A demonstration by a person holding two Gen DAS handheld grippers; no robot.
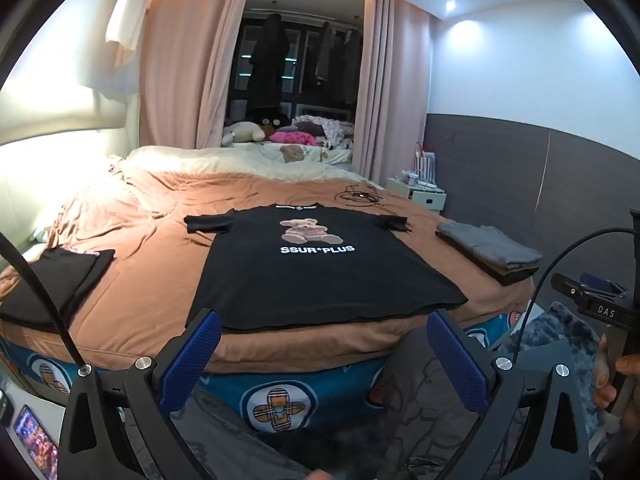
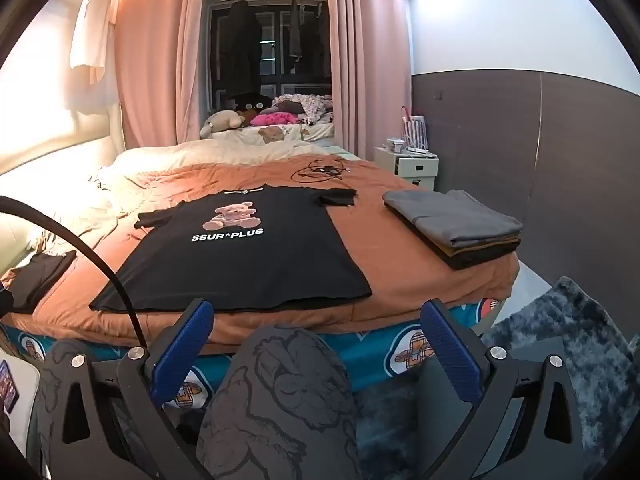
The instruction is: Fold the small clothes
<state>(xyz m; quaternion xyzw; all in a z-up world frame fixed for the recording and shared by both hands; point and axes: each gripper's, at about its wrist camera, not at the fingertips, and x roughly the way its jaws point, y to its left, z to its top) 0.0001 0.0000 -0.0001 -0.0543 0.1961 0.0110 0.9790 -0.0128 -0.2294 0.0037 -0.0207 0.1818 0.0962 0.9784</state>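
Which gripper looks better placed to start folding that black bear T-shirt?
Probably the left gripper: the black T-shirt lies straight ahead of its open jaws. From the right gripper, also open, the shirt sits off to the left.

You hold both grippers tilted a little downward, and both are wide open with nothing between the blue pads. Your left gripper [image 1: 324,346] points toward the near edge of the bed. Your right gripper [image 2: 318,338] does the same, above your knee [image 2: 280,392]. In the left view, your right hand [image 1: 616,380] grips the handle.
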